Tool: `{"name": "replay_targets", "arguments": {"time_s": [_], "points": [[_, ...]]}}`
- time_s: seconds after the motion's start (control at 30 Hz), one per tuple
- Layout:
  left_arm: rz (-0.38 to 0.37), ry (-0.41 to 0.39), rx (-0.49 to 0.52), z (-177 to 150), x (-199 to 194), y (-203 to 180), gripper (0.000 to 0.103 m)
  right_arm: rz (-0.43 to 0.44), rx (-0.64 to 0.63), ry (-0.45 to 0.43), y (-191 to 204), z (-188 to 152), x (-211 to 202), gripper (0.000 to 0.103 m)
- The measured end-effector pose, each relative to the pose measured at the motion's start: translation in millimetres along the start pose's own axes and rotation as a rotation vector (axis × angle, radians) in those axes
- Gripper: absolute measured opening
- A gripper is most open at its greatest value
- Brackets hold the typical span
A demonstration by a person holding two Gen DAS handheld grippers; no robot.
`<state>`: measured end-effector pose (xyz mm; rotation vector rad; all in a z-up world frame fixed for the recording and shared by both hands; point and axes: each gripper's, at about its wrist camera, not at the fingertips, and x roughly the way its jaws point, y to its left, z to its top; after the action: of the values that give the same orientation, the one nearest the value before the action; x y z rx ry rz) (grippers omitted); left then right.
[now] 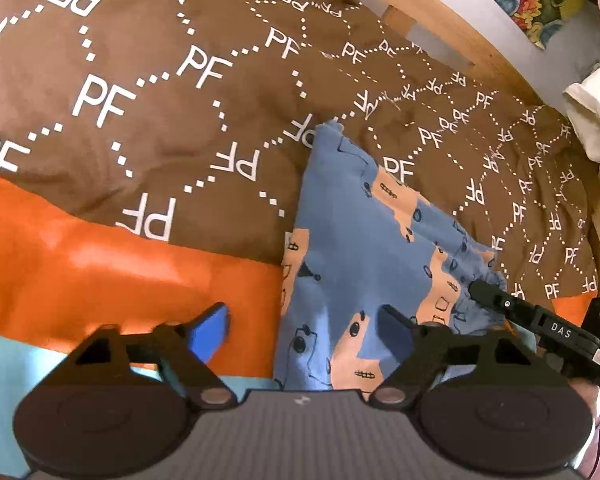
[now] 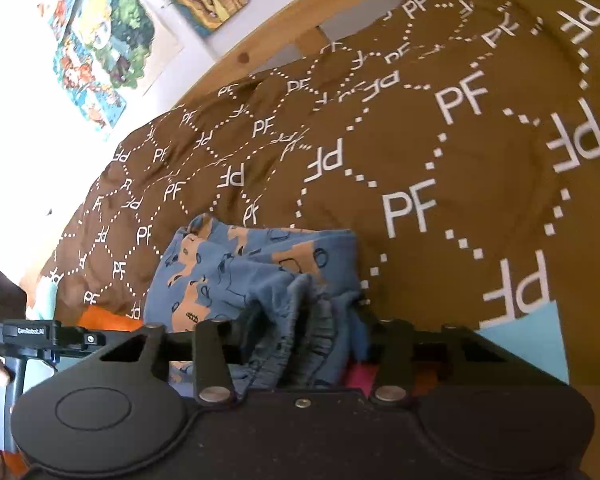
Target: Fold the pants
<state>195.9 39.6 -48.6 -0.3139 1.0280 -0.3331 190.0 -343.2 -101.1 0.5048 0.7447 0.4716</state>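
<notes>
The right gripper (image 2: 300, 344) is clamped on the gathered waistband of the pants (image 1: 364, 240). The left gripper (image 1: 304, 332) hovers wide open and empty over their near edge. From there the pants stretch lengthwise away across the brown blanket (image 1: 160, 100).

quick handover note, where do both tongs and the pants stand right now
Left tongs: open, empty, at the near edge of the pants.
Right tongs: shut on the pants' gathered waistband.
Pants: lying on the brown duvet, folded into a narrow strip that points away from the tongs.
Done: apparently a lengthwise fold.
Left: probably fold the strip across and smooth it.
</notes>
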Motion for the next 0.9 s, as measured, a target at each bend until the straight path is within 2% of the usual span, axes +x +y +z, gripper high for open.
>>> {"name": "replay_targets", "arguments": {"time_s": [0.1,0.23,0.3,0.37,0.53,0.67,0.9], "points": [[0.02,0.013,0.013,0.4,0.2,-3.3,0.067,-0.01,-0.027,0.001,4.7,-0.5,0.0,0.035],[0.06,0.037,0.085,0.2,2.3,-14.0,0.061,-0.029,-0.059,0.002,11.7,0.7,0.7,0.032],[0.072,0.049,0.118,0.4,3.8,-18.7,0.047,-0.034,-0.061,0.002,13.2,1.1,0.5,0.031],[0.065,0.066,0.119,0.5,4.6,-20.1,0.04,-0.035,-0.055,-0.002,13.9,1.3,-0.1,0.03],[0.064,0.081,0.115,1.3,4.8,-23.1,0.033,-0.037,-0.053,-0.006,14.7,1.2,-2.0,0.029],[0.082,0.09,0.132,3.8,2.2,-27.0,0.021,-0.042,-0.063,-0.011,16.3,2.0,-5.7,0.027],[0.126,0.072,0.158,3.1,-5.0,-41.1,0.015,-0.097,-0.164,-0.025,34.6,2.5,-11.0,0.023]]}}
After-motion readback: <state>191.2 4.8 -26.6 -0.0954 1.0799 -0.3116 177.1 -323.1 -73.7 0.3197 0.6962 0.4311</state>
